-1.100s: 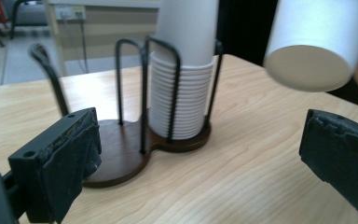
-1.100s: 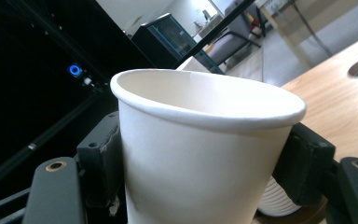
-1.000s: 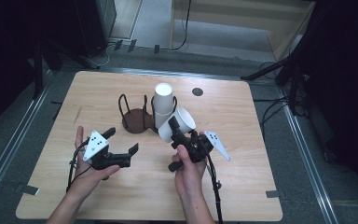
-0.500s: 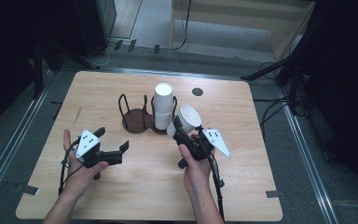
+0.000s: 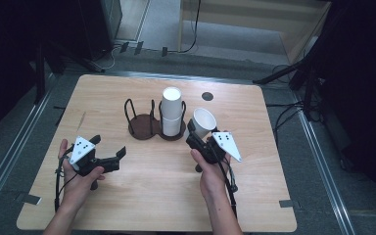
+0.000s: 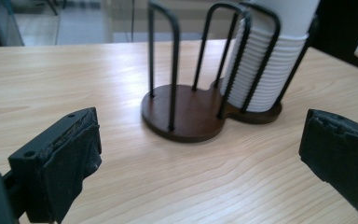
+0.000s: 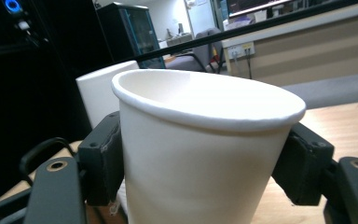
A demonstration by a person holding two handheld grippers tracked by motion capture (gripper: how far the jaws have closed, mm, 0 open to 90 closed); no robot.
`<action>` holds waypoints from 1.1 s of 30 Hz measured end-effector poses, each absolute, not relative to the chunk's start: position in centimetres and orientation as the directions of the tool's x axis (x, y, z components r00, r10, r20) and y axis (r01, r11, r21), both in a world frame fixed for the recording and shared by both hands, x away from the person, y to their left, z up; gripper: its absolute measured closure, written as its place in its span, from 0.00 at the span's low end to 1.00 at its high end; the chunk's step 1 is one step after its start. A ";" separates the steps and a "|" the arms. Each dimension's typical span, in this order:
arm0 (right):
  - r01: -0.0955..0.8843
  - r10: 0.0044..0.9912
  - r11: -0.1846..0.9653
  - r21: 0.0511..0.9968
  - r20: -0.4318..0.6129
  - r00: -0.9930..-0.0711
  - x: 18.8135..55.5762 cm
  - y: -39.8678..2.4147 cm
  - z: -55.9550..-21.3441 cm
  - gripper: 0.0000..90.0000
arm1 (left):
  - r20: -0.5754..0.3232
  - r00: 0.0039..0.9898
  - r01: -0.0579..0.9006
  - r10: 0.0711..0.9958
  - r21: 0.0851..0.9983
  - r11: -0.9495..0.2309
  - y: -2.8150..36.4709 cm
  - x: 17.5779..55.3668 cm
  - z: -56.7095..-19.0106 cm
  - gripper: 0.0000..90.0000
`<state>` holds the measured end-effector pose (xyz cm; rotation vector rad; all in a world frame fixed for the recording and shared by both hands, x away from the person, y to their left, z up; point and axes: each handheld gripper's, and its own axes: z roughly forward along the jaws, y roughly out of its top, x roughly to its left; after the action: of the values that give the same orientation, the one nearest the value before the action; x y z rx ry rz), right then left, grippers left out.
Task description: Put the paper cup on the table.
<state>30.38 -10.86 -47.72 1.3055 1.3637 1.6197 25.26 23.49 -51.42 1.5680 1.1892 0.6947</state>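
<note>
Your right gripper (image 5: pixel 196 131) is clamped on a white paper cup (image 5: pixel 203 121), one pad pressed to each side of its wall; in the right gripper view the cup (image 7: pixel 200 154) sits between the jaws, mouth up and tilted. You hold it above the table (image 5: pixel 254 196), just right of the cup stack (image 5: pixel 171 111) that stands in the right bay of the dark wire holder (image 5: pixel 144 125). The holder's left bay is bare. Your left gripper (image 5: pixel 115 159) hangs low over the table, well left of the holder, jaws spread wide with nothing between them; its own view shows the holder (image 6: pixel 182 116) and the stack (image 6: pixel 261 70) ahead.
</note>
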 end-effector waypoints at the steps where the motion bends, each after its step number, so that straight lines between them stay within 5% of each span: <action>1: 0.107 0.918 -0.240 0.965 0.262 -0.297 30.5 -10.9 -47.8 0.30 | -0.117 0.342 0.362 0.933 0.932 -0.016 23.8 25.3 -51.5 0.00; 16: 0.075 0.942 -0.198 0.977 0.211 -0.260 32.8 -12.9 -48.4 0.31 | -0.113 0.187 0.391 0.976 0.920 0.032 27.6 25.2 -53.1 0.00; 33: 0.091 0.964 -0.165 0.982 0.180 -0.196 36.0 -14.9 -49.4 0.31 | -0.125 0.145 0.374 0.981 0.925 0.063 28.8 25.1 -54.5 0.00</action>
<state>36.00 -14.86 -49.37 1.2905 1.3296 1.4576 25.05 28.76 -54.53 1.4760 1.3895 0.8110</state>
